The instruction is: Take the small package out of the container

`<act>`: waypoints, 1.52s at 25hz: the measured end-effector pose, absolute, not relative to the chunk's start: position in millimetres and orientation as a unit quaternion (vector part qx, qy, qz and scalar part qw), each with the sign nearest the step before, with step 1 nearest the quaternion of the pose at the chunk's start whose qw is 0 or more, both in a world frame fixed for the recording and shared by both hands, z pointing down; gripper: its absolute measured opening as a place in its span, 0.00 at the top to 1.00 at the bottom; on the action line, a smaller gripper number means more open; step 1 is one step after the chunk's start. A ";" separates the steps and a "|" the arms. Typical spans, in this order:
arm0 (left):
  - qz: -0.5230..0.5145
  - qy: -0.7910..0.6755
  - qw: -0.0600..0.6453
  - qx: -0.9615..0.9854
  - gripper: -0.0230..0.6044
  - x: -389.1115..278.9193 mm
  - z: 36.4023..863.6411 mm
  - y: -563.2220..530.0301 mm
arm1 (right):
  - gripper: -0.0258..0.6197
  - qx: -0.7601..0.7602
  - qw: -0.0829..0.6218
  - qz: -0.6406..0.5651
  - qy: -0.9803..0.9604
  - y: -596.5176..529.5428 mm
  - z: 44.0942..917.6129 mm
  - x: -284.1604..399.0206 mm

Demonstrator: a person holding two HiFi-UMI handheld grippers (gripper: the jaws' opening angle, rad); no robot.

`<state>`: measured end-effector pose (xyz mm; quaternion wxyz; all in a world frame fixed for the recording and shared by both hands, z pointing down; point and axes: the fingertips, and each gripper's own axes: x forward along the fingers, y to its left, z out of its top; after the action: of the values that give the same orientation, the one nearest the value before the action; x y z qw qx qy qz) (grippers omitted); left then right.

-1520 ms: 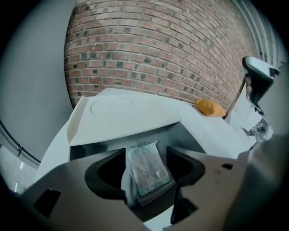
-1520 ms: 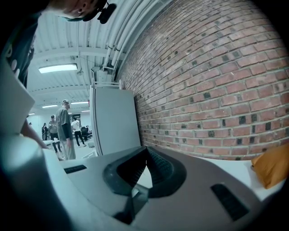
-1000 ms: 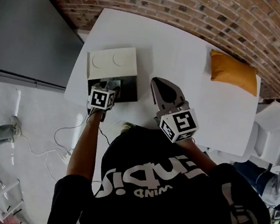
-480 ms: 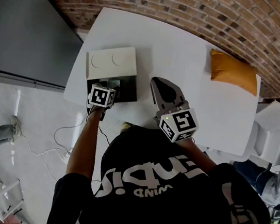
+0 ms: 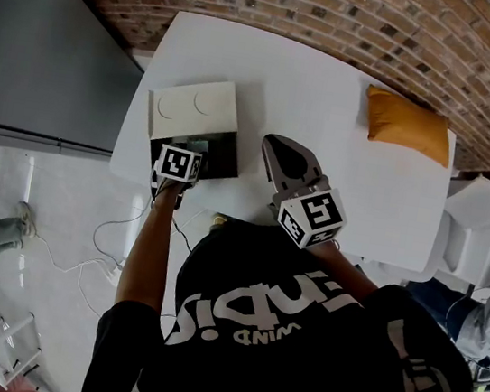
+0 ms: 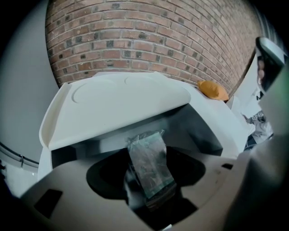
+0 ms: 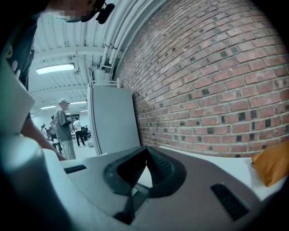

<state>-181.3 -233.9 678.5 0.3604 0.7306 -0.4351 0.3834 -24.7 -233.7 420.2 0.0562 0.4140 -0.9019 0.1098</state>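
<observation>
Left gripper — jaws clamping on the small clear package, which is standing upright at the dark open near side of the white-lidded container, at the left of the table. Right gripper — jaws meeting at the tips, holding nothing, hovering just right of the container. Orange cushion lying at the far right.

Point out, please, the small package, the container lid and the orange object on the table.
small package (image 6: 148, 160): left gripper view, middle of its clear wrapper.
container lid (image 5: 195, 103): head view, centre of its white top.
orange object (image 5: 408, 125): head view, its middle.
</observation>
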 end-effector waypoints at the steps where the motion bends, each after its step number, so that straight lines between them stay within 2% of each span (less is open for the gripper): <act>1: 0.384 -0.436 0.363 0.728 0.52 -181.7 679.4 -234.0 | 0.96 0.414 0.057 0.110 -0.902 -233.7 420.7 -24.7; 7: 0.385 -0.437 0.373 0.723 0.52 -182.8 680.8 -234.7 | 0.96 0.415 0.058 0.113 -0.901 -235.2 422.2 -24.0; 21: 0.413 -0.446 0.348 0.713 0.53 -185.2 693.4 -231.3 | 0.96 0.422 0.058 0.122 -0.897 -238.3 425.9 -24.5; 38: 0.413 -0.439 0.331 0.726 0.59 -182.9 686.8 -231.5 | 0.96 0.427 0.054 0.129 -0.893 -236.9 427.5 -25.6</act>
<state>-182.9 -231.5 686.8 0.3310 0.7261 -0.4388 0.4131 -25.6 -236.9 427.5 0.0541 0.4268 -0.8935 0.1289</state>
